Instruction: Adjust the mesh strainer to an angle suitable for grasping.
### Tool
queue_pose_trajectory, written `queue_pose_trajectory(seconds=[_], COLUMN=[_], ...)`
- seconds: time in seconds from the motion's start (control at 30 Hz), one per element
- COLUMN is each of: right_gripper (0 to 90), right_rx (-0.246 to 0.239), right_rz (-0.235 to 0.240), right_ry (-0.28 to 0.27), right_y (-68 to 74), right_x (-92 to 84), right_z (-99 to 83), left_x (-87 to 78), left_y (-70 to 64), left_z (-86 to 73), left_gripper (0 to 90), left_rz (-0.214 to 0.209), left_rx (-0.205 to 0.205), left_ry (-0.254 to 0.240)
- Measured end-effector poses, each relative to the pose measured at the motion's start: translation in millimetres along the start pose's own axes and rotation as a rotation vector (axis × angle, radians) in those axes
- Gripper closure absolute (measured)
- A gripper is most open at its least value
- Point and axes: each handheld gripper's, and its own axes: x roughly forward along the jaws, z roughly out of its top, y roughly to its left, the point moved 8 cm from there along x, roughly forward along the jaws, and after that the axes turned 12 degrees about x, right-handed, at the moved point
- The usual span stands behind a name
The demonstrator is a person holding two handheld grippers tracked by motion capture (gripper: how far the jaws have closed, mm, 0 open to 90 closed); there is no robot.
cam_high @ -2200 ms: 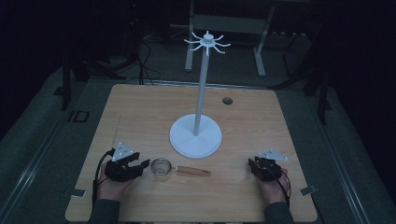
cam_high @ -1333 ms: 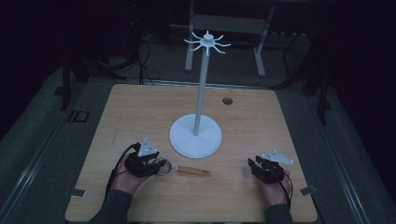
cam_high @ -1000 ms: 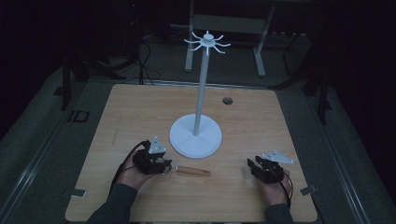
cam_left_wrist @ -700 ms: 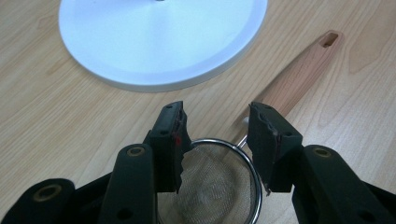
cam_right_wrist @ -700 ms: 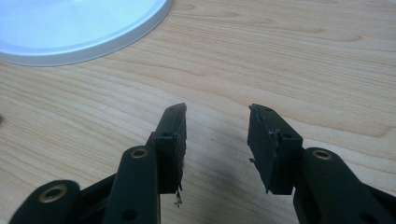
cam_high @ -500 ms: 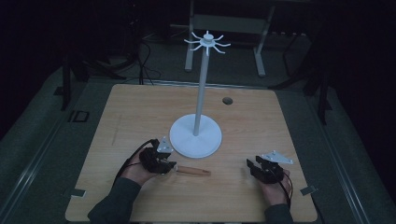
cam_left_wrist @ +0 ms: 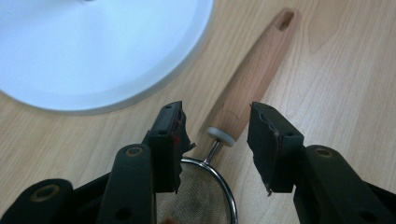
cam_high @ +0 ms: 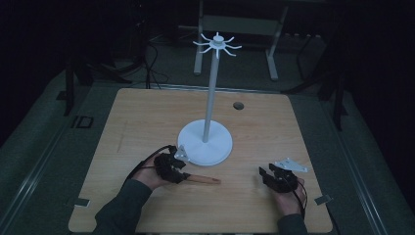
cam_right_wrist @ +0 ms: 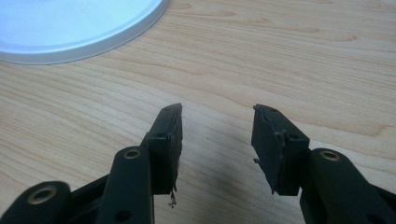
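A pale wooden table carries a tall white stand with a round flat base and a thin post topped by a ring of short radiating hooks. Near the far edge sits a small dark round spot, too small to identify; it may be a hole or a cap.

The left gripper hovers low over the table just in front of the white base, its jaws spread wide with nothing clamped between them. Between and below them lies a small metal mesh strainer with a light wooden handle. The jaws straddle the spot where the thin metal neck meets a grey collar at the handle's near end; neither pad touches the wood. The mesh bowl sits under the gripper body, and the handle runs away from the camera, ending in an oblong hanging hole. In the high view the handle points toward the table's right, close to the base rim but apart from it, while the bowl is hidden under the left gripper.

The right gripper rests near the front right of the table, well apart from the strainer, its jaws equally wide and empty above bare wood grain; the base's edge shows at the upper left of its view. In the high view the right gripper sits in the person's hand.

No writing, brand or label can be read anywhere.
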Motion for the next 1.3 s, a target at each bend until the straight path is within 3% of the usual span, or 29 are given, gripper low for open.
queue_pose_trajectory(seconds=[0.37, 0.43, 0.67, 1.03, 1.17, 1.27, 1.3], right_gripper=[52.6, 52.3, 52.0, 51.7, 51.7, 51.6, 51.6], right_rx=[0.005, 0.006, 0.012, 0.008, 0.005, 0.004, 0.006], right_rz=[0.0, 0.0, -0.002, -0.004, -0.004, -0.008, -0.008], right_ry=[0.001, 0.003, 0.004, 0.009, 0.011, 0.011, 0.012], right_y=[-2.1, -2.7, -5.0, -4.9, -4.4, -5.6, -6.0], right_x=[0.3, 0.1, 1.0, 2.0, 2.7, 3.0, 2.9], right_z=[-0.4, -0.5, -0.8, -1.6, -1.9, -1.8, -1.8], left_x=[13.8, 17.9, 27.4, 31.0, 32.1, 34.9, 34.9], left_y=[-3.2, -6.7, -6.4, -13.3, -11.7, -8.6, -8.6], left_z=[5.5, 6.7, 5.1, 11.9, 12.9, 13.2, 13.2], left_gripper=[60.1, 60.4, 61.1, 68.4, 67.7, 67.0, 67.0], left_rz=[-0.047, -0.088, -0.115, -0.123, -0.127, -0.135, -0.135], left_rx=[0.024, 0.036, 0.031, 0.016, 0.012, 0.019, 0.019], left_ry=[0.068, 0.085, 0.134, 0.177, 0.207, 0.269, 0.269])
